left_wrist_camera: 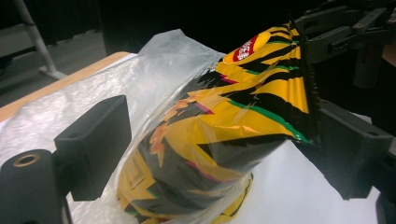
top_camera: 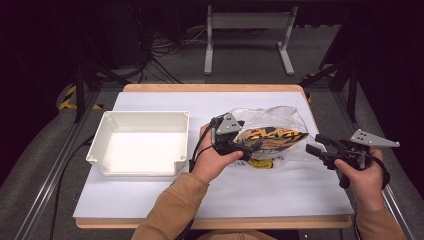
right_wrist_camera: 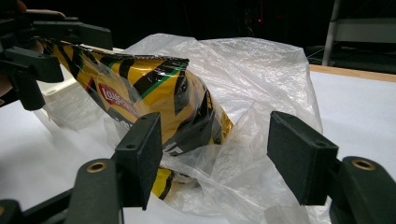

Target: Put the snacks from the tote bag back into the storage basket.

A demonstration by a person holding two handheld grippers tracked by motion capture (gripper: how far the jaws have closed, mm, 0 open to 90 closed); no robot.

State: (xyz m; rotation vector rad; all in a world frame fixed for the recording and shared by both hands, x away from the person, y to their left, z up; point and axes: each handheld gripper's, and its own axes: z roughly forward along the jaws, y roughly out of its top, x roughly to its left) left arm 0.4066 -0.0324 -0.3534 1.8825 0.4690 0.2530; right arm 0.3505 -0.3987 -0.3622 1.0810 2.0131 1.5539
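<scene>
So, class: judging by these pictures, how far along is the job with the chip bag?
Done: nothing sits in the white tray. In hand: the left gripper is at the chip bag, which lies partly inside the clear plastic bag; right gripper waits open. Left: separating the two bags, perhaps using the tray.

Yellow-and-black snack bag (top_camera: 270, 136) inside clear, milky plastic bag (top_camera: 280, 117), seen from my station.

I read the snack bag as yellow with jagged black stripes, thin green and pink edging, and a red logo patch near its crimped top. Left of it, the tray (top_camera: 107, 125) is plain white. The sheet (top_camera: 150, 195) under it is pale white over a tan wood table (top_camera: 210, 88). Both grippers, left (top_camera: 250, 147) and right (top_camera: 312, 145), are black with grey plates; my sleeve (top_camera: 172, 210) is tan.
</scene>
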